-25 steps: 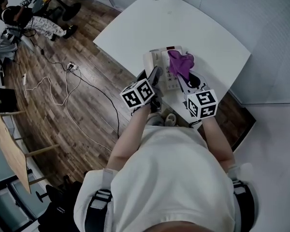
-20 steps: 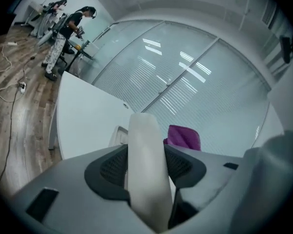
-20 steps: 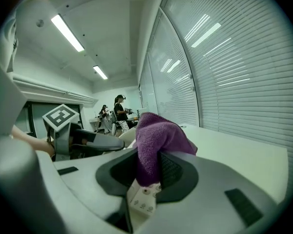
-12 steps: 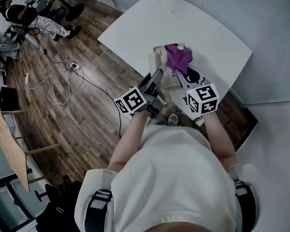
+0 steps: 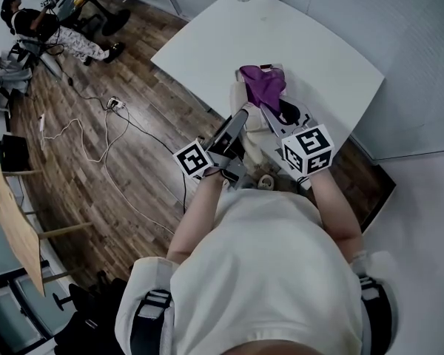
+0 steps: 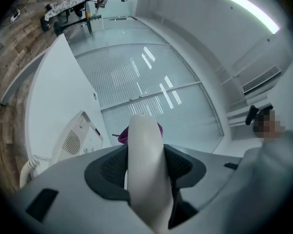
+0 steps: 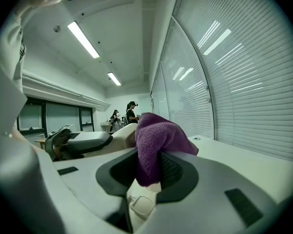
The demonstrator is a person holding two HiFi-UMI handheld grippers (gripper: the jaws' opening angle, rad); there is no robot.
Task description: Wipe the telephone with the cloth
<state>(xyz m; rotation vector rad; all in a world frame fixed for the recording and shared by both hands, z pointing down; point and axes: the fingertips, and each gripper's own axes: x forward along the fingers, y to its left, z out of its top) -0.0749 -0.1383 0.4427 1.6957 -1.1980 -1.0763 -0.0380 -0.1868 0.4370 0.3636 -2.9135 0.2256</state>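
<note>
My left gripper point(image 5: 239, 118) is shut on the cream telephone handset point(image 6: 145, 165), which stands lifted off the telephone base point(image 6: 76, 137). The handset sticks out between the pads and fills the middle of the left gripper view. My right gripper point(image 5: 271, 112) is shut on the purple cloth point(image 5: 259, 86), and the cloth point(image 7: 157, 141) bunches out of its jaws over the far end of the handset. Whether they touch I cannot tell. The base point(image 5: 257, 135) sits on the white table point(image 5: 207, 43) under both grippers, mostly hidden by them. A coiled cord point(image 5: 263, 182) hangs at the table's near edge.
The table's near-left edge drops to a wooden floor with a cable and power strip point(image 5: 109, 102). A wooden desk point(image 5: 15, 228) stands at far left. A seated person point(image 5: 48, 28) is at the top left. Blinds point(image 7: 234, 82) close off the right side.
The left gripper has risen and rolled, lifting the handset off the base. The right gripper has carried the cloth up and left, toward the handset's far end.
</note>
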